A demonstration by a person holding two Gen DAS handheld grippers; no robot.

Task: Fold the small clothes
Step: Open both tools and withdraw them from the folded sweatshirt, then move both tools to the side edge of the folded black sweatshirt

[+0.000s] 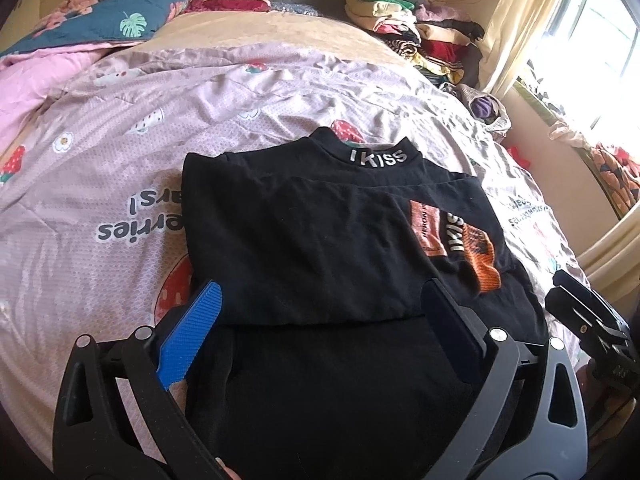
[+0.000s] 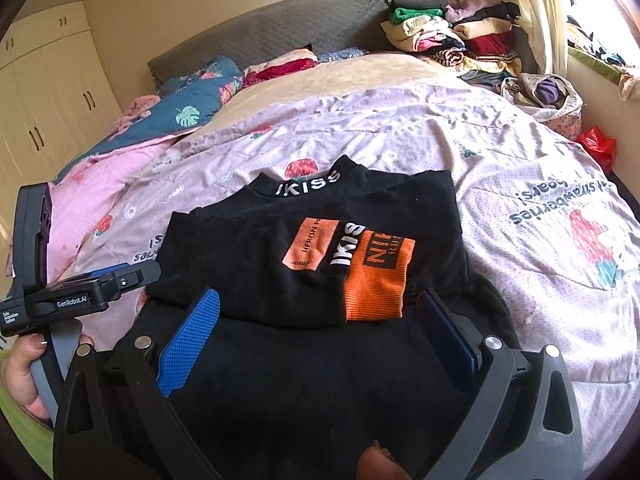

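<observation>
Bed [image 1: 280,92] fills both views, covered by a pink-lilac strawberry-print sheet [image 2: 500,168]; grey quilted headboard [image 2: 280,28] at the far end. Stack of folded clothes [image 2: 460,36] sits at the far right corner by the window, blue leaf-print quilt [image 2: 192,108] bunched far left.

Black shirt [image 1: 312,232] lies flat on the sheet right in front of me, long axis running away from me, collar at the far end toward the headboard, hem nearest. A folded-over layer lies across its upper part; orange sleeve patch [image 2: 378,280] on top, right of centre. Nothing lies on the shirt beyond its own folds.

My left gripper [image 1: 320,320] and right gripper [image 2: 320,320] both hover over the near half of the shirt, jaws spread wide, nothing clamped, pads off the cloth.

Text: collar reads "IKISS"; patch reads "HERON P…", "IKIS", "NIC…". Sheet print upside down, partly "strawberries". Left gripper body, seen from the right wrist, reads "GenRobot.AI".
</observation>
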